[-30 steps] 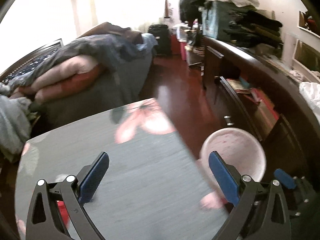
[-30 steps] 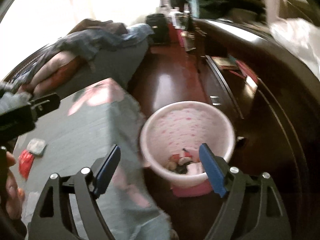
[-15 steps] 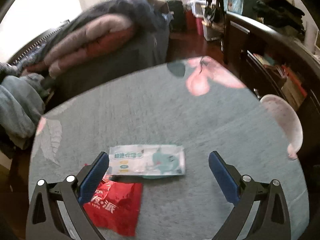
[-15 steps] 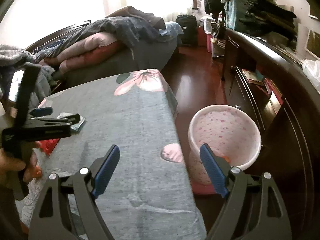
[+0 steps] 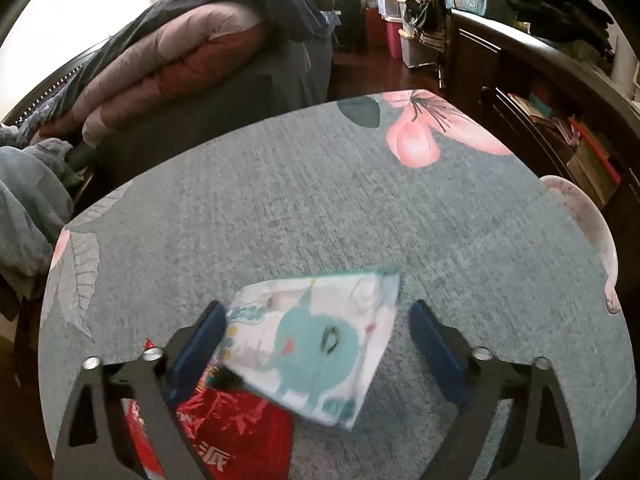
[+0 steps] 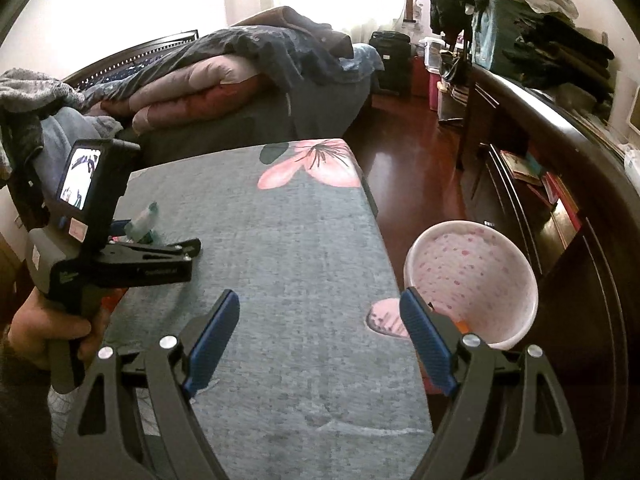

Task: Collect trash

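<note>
A white wipes packet [image 5: 316, 344] with a teal cartoon is tipped up off the grey flowered tablecloth [image 5: 320, 200]. It sits between the jaws of my left gripper [image 5: 316, 312], which are closing. The left pad touches its edge; the right pad stands apart. A red wrapper [image 5: 236, 432] lies under the left finger. The pink speckled bin [image 6: 472, 280] stands on the floor right of the table; its rim [image 5: 592, 232] shows at the right edge. My right gripper [image 6: 318, 296] hangs open over the table's near end, nothing in it. A hand holds the left gripper [image 6: 160, 240] at the table's left.
A bed piled with quilts [image 6: 224, 80] lies beyond the table. A dark wooden cabinet [image 6: 560, 160] stacked with clothes runs along the right. Red-brown floor [image 6: 420, 168] shows between bed, table and cabinet.
My left gripper swung from the bin side onto the table and came down around the packet, which went from flat to tipped up. The right gripper drew back from above the bin.
</note>
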The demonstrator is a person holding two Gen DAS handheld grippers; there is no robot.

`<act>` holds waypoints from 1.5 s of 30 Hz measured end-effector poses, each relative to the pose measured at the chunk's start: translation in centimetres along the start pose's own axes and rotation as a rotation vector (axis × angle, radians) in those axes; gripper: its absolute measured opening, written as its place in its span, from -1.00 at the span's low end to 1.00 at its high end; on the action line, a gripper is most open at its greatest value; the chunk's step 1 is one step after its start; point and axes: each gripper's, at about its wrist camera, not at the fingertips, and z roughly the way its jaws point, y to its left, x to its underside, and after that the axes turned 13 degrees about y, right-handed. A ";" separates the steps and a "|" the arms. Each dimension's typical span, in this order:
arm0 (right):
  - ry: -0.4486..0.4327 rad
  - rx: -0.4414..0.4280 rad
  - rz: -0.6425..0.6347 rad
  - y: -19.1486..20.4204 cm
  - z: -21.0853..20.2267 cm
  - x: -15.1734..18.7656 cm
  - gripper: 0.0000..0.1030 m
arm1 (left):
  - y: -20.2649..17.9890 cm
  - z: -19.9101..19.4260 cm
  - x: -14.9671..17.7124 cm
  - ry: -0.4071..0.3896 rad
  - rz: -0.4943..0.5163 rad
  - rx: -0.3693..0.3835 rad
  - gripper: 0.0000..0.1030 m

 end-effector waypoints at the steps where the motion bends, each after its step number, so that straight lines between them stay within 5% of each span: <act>1: 0.000 -0.001 -0.003 0.2 0.0 0.0 0.62 | 0.2 0.0 -0.1 -0.004 0.001 -0.004 0.57; 5: -0.005 -0.007 -0.015 1.0 -0.3 -0.1 0.62 | 0.9 -0.4 -0.1 -0.023 0.000 -0.003 0.04; 9: -0.012 -0.017 -0.035 2.3 -0.7 -0.2 0.62 | 3.0 -0.8 -0.1 -0.029 -0.055 0.105 -0.33; 14: -0.018 -0.023 -0.076 4.4 -1.0 -0.3 0.62 | 5.6 -1.2 0.4 -0.046 -0.134 0.184 -0.53; 19: 0.002 -0.042 -0.118 7.1 -0.3 -0.6 0.62 | 8.3 -3.5 1.7 -0.115 -0.189 0.199 -0.57; 24: 0.045 -0.099 -0.164 10.7 1.4 -0.9 0.62 | 10.8 -6.0 2.9 -0.186 -0.237 0.207 -0.94; 28: 0.062 -0.105 -0.190 12.8 2.3 -0.9 0.61 | 11.4 -6.3 3.0 -0.186 -0.217 0.216 -0.95; 31: 0.063 -0.103 -0.185 13.0 2.4 -1.0 0.61 | 10.0 -5.6 2.1 -0.169 -0.165 0.204 -0.84; 33: 0.067 -0.094 -0.174 12.6 2.4 -1.0 0.61 | 8.9 -4.7 1.1 -0.142 -0.144 0.221 0.02; 35: 0.068 -0.084 -0.159 11.7 2.4 -0.9 0.61 | 8.1 -4.0 0.1 -0.156 -0.157 0.222 0.43; 45: 0.074 -0.080 -0.083 7.6 2.2 -0.7 0.62 | 3.9 1.9 -5.5 0.010 -0.065 0.089 0.59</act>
